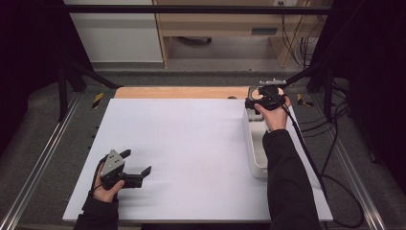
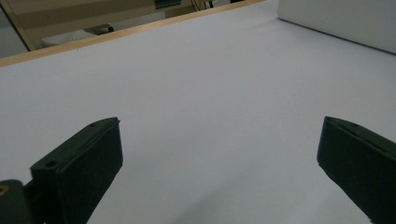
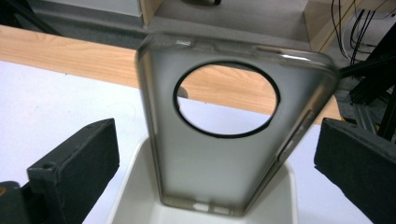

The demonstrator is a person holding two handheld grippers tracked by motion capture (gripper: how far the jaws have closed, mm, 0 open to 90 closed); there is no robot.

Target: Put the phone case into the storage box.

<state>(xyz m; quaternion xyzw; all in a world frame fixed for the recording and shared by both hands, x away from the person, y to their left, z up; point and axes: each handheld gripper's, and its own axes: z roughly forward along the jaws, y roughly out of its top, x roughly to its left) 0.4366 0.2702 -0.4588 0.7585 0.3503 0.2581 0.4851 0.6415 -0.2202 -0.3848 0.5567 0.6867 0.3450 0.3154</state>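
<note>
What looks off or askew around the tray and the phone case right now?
One thing: the translucent phone case stands on end in the far end of the white tray, tilted, not lying flat. The right gripper brackets it with jaws wide apart, not touching. No damage or spill shows. The left gripper rests open on the white sheet.

No legible text, seemingly.
</note>
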